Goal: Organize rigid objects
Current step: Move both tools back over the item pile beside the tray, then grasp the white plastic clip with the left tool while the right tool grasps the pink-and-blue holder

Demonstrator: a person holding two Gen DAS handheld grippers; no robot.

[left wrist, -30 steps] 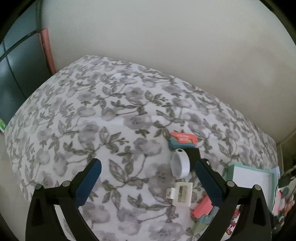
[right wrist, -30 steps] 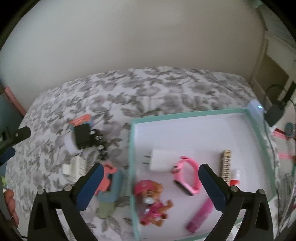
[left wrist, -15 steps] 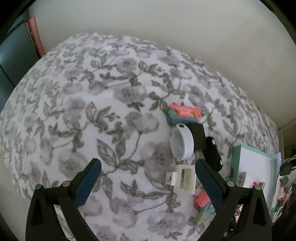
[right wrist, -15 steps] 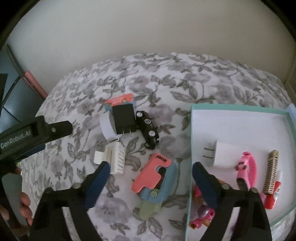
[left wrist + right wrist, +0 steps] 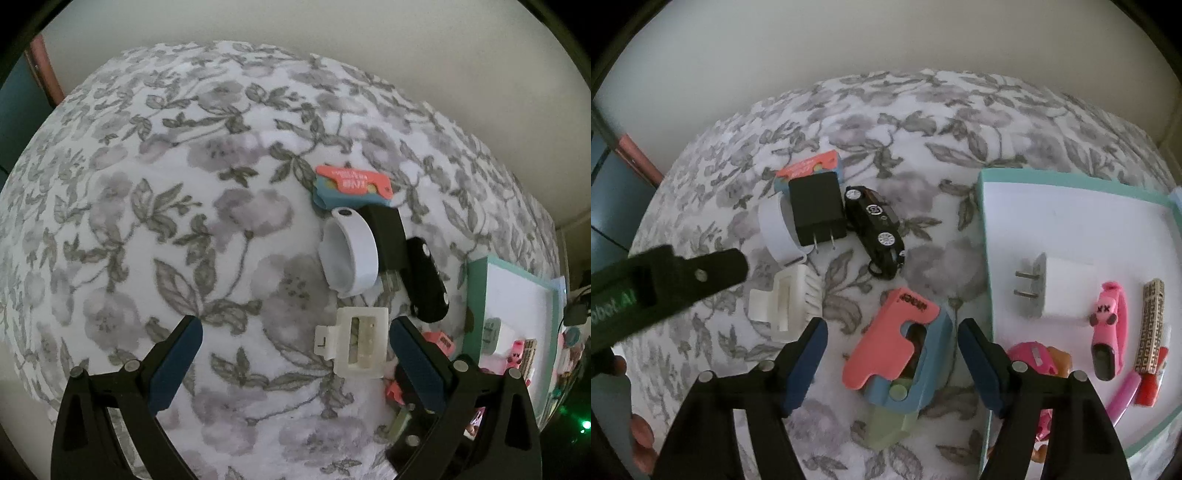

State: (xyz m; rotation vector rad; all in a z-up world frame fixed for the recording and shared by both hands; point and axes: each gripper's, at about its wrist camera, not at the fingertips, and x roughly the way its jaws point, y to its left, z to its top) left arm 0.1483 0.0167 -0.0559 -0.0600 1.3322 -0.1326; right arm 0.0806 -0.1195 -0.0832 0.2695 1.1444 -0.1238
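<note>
On the floral bedspread lies a coral, blue and green plastic toy (image 5: 897,343), right between the fingers of my right gripper (image 5: 892,350). Its jaws are closing, with a gap still showing on the left side. A white claw clip (image 5: 360,341) lies just inside the right finger of my open left gripper (image 5: 293,354), untouched. Beyond it sit a white ring (image 5: 349,254), a black charger (image 5: 384,240), a black toy car (image 5: 426,280) and a coral and blue toy (image 5: 351,186). The left gripper's arm (image 5: 683,273) crosses the right wrist view.
A teal-rimmed white tray (image 5: 982,221) lies on the right, holding a white charger (image 5: 1056,291), a pink watch (image 5: 1108,325), a gold patterned bar (image 5: 1152,325), a pink figure (image 5: 1038,362) and a pink pen (image 5: 1123,398). A pale wall rises behind the bed.
Both grippers have come down closer to the bed. The right one swung left from over the tray to the coral toy and its jaws narrowed. The clip now sits by the left gripper's right finger.
</note>
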